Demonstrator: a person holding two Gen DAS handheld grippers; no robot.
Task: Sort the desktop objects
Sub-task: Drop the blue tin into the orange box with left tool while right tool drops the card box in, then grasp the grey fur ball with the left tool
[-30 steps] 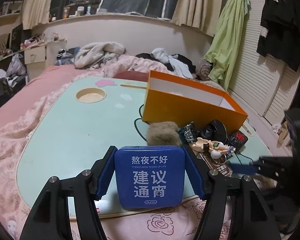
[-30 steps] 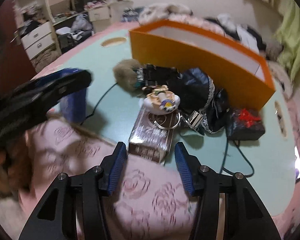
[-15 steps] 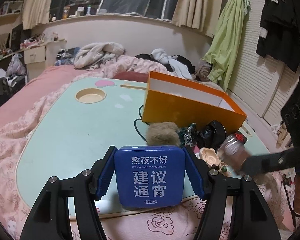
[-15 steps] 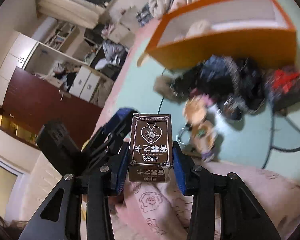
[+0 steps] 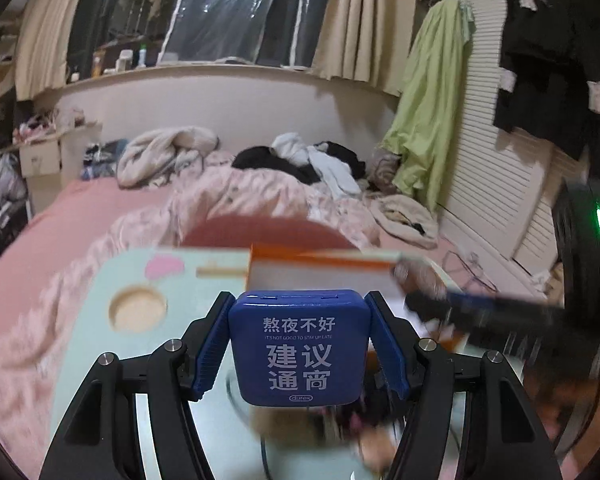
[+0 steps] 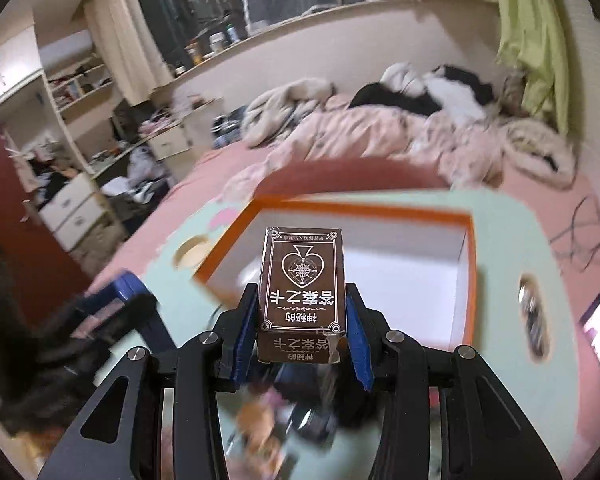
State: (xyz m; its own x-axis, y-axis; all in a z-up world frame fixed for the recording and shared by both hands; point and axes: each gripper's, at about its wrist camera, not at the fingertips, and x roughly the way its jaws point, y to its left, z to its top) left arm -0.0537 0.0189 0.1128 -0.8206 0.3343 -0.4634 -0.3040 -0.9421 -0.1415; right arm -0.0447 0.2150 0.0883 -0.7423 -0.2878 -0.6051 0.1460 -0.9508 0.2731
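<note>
The left gripper (image 5: 300,346) has its blue pads pressed against both sides of a blue box (image 5: 299,346) with white lettering, jaws about halfway apart around it. The right gripper (image 6: 302,330) is clamped on a brown card box (image 6: 302,280) printed with a spade; its jaws have just been closing and now press the box's two long sides, holding it end-up.

The landmark is the orange box (image 6: 470,280), open-topped with a white inside, standing on a pale green table (image 6: 508,232). The card box is held above the near edge of the orange box, over its opening. The blue box is held in front of the orange box, on its near side. Below both grippers, in front of the orange box, lies a blurred heap of small items (image 6: 284,412) on the table. Behind the table is a bed with a pink quilt (image 5: 260,196).
</note>
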